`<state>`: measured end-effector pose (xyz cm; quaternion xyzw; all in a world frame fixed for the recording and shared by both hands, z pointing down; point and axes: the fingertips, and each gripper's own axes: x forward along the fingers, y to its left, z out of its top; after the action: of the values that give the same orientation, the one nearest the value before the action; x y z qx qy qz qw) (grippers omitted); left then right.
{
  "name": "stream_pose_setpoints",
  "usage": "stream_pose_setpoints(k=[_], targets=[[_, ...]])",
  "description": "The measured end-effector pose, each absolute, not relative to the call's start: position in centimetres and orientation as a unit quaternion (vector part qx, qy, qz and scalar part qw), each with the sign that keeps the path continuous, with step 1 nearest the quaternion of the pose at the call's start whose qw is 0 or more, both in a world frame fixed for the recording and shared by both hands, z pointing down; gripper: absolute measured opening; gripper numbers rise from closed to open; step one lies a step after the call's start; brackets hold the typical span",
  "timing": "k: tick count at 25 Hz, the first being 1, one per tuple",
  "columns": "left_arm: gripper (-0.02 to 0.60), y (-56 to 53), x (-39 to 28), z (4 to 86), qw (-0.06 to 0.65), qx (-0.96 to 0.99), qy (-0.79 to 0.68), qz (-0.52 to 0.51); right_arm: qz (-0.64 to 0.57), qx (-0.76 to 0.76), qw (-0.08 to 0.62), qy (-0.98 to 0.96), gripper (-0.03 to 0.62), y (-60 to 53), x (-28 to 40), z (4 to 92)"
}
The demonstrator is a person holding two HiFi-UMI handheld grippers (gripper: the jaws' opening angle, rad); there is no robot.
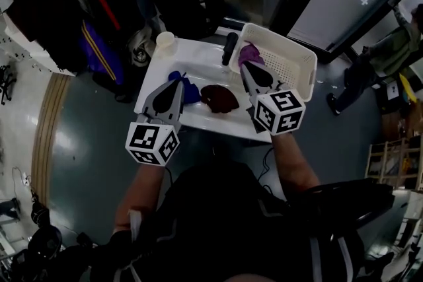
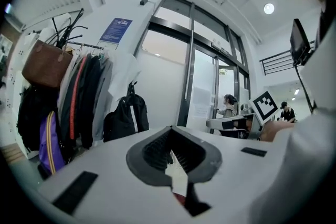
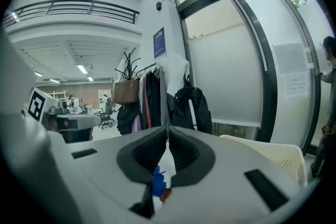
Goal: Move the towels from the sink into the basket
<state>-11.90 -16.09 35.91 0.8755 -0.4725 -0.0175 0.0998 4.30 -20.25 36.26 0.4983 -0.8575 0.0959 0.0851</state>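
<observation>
**Both grippers clenched, empty; 2 towels in sink, 1 in basket**

Your left gripper (image 1: 177, 81) is clenched: tips together, nothing btwn the jaws. It hangs over the sink (image 1: 198, 57) w/ its tips above the blue towel (image 1: 192, 92). Your right gripper (image 1: 245, 67) is clenched too & holds nothing. In the head view its tips show just beside the purple towel (image 1: 250, 53), which lies in the basket (image 1: 296, 63) at its left end. The dark red towel (image 1: 219, 98) lies in the sink btwn the two grippers, just right of the blue one. The basket stands at the sink's right end.
</observation>
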Motion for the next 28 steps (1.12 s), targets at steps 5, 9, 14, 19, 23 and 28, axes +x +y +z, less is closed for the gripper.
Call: stream_pose_setpoints(k=[5,9,14,19,23,28], targets=[[0.005,-14.7,-13.2,36.3,0.103,0.868,-0.485,-0.017,0.087,0.503,0.065,-0.857,0.02,-18.3,3.1,36.4],[0.005,-14.1,-14.1,36.5,0.098,0.863,-0.496,-0.013,0.081,0.506,0.054,-0.857,0.02,-17.4,2.6,36.3],[0.005,-13.9,-14.8,36.2,0.083,0.863,-0.498,-0.007,0.076,0.511,0.051,-0.855,0.021,-17.0,2.3,36.2],[0.005,-14.0,-14.9,36.4,0.077,0.864,-0.498,0.004,0.07,0.509,0.053,-0.856,0.02,-17.1,1.9,36.0],[0.005,-14.3,-15.1,36.4,0.075,0.864,-0.498,0.006,0.069,0.509,0.06,-0.856,0.02,-17.3,1.9,36.3],[0.005,-14.5,-14.8,36.4,0.073,0.867,-0.492,0.009,0.076,0.513,0.066,-0.853,0.02,-17.5,2.2,36.9]])
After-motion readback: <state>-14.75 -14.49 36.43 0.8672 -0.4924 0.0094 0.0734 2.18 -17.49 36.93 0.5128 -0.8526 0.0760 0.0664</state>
